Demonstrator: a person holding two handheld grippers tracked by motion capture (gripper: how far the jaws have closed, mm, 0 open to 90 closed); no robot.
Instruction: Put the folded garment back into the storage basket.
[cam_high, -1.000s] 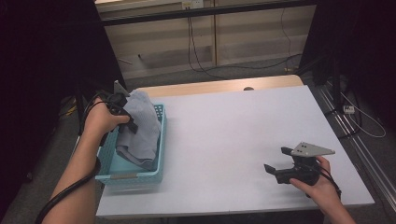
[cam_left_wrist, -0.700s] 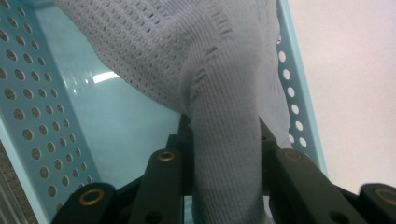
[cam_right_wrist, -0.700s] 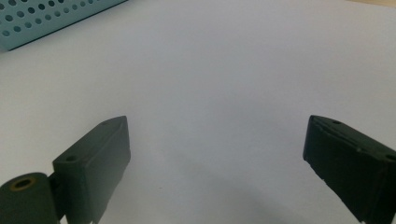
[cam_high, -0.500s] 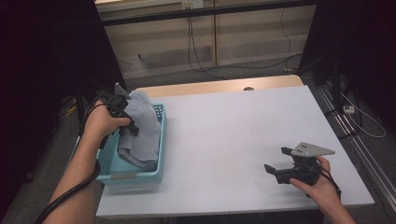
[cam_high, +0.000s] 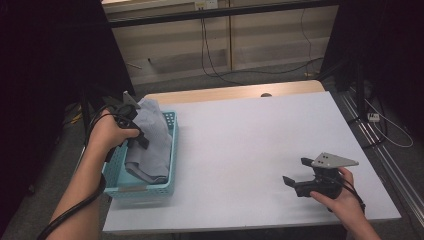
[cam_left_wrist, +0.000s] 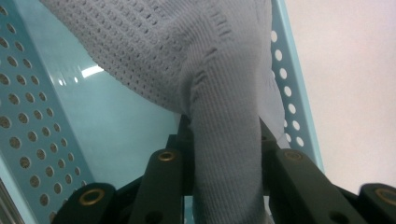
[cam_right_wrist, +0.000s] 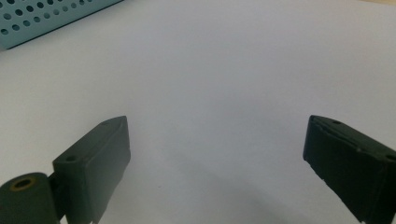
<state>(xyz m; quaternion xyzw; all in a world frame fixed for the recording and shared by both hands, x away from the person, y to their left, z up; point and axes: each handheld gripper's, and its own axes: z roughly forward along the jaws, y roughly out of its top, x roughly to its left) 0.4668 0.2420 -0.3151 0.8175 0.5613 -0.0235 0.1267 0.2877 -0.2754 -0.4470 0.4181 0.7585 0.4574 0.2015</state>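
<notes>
The left gripper (cam_high: 136, 131) was clenched on a bunched fold of the grey knit sweater (cam_high: 152, 142), which hung limply into the teal perforated basket (cam_high: 170, 172) at the table's (cam_high: 250, 150) left edge. Soft and light (probably stretchy), it would sag and drape, so pinching a thick gathered fold suited it best. The right gripper (cam_high: 299, 175) rested released, well apart.

dim room with dark edges, evenly lit table (cam_high: 240, 150), soft-focus close-ups
</notes>
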